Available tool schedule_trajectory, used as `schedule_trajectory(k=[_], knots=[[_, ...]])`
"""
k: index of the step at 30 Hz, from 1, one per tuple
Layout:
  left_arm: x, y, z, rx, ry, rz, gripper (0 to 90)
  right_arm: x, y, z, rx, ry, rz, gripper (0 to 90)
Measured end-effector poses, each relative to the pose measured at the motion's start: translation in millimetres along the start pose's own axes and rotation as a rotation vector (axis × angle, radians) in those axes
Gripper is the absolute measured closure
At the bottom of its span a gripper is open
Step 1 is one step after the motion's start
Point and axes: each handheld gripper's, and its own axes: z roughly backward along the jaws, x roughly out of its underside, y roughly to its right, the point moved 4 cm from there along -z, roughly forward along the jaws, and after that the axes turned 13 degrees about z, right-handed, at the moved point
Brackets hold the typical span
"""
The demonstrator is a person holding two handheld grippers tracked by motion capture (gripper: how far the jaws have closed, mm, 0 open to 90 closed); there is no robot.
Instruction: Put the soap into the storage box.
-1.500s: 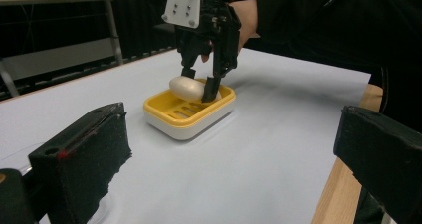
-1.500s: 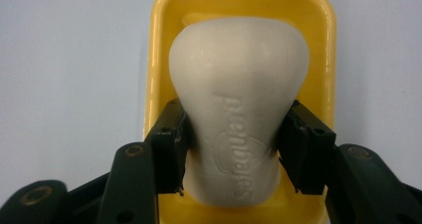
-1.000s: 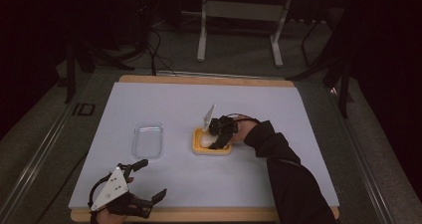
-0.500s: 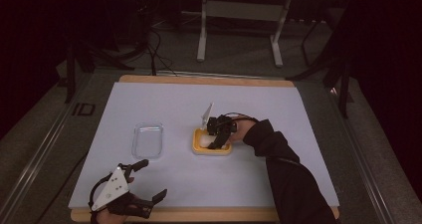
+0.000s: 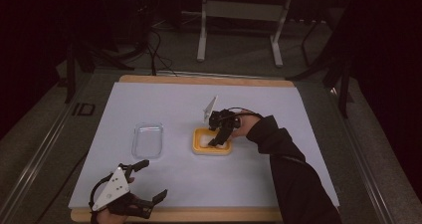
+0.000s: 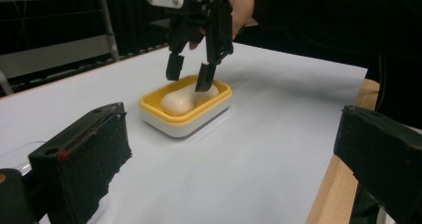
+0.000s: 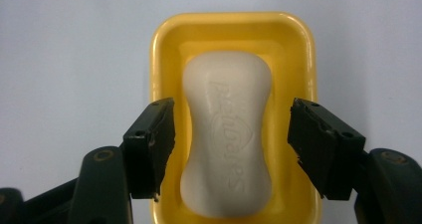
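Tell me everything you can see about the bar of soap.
The bar of soap is off-white, waisted in the middle, smooth and matte, with embossed lettering on top. It lies flat, lengthwise in the yellow soap dish on the white table cover. The right hand-held gripper hangs open, jaws on either side, apparently not touching it.

A dim room with a dark grey floor (image 5: 239,50). In the middle stands a wooden table (image 5: 204,78) covered by a pale white sheet (image 5: 164,104) that leaves the wood bare along the far and near edges. Beyond the table, a grey metal stand (image 5: 241,10) rests on two upright legs. Black cables (image 5: 154,45) trail across the floor at the far left. Dark stand legs (image 5: 343,84) rise at the right. The far background is almost black.
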Motion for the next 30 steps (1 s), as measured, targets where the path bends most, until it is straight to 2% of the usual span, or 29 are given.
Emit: schedule_trajectory(k=[3, 7, 10, 13, 15, 18, 20, 27, 30], knots=[[-0.1, 0.0, -0.2, 0.0, 0.001, 0.0, 1.1, 1.7, -2.8, 5.7, 0.016, 0.002, -0.006, 29.5], [0.0, -0.1, -0.2, -0.002, 0.0, 0.002, 1.2, 5.5, -5.0, 12.9, 0.047, -0.008, -0.034, 13.4], [-0.1, -0.4, -0.5, -0.002, 0.001, 0.003, 1.2, 8.6, -5.4, 19.1, 0.076, 0.004, -0.082, 13.2], [-0.1, -0.4, -0.7, -0.002, 0.0, 0.003, 1.2, 13.2, -8.0, 25.2, 0.104, -0.001, -0.101, 12.9], [-0.1, -0.3, -0.7, -0.002, 0.001, 0.003, 1.2, 16.8, -8.6, 29.2, 0.122, 0.01, -0.13, 13.1], [-0.1, -0.4, -0.7, -0.002, 0.001, 0.004, 1.1, 21.1, -9.5, 33.0, 0.141, 0.024, -0.141, 13.0], [-0.2, -0.4, -0.9, -0.002, 0.001, 0.005, 1.1, 28.6, -12.8, 39.4, 0.159, 0.033, -0.192, 13.2], [-0.3, -0.3, -0.7, -0.001, 0.002, 0.004, 1.1, 45.9, -26.2, 46.5, 0.213, 0.063, -0.274, 13.3], [-0.3, 0.1, -0.8, -0.001, 0.002, 0.002, 1.1, 53.9, -30.9, 49.4, 0.242, 0.089, -0.328, 13.2]])
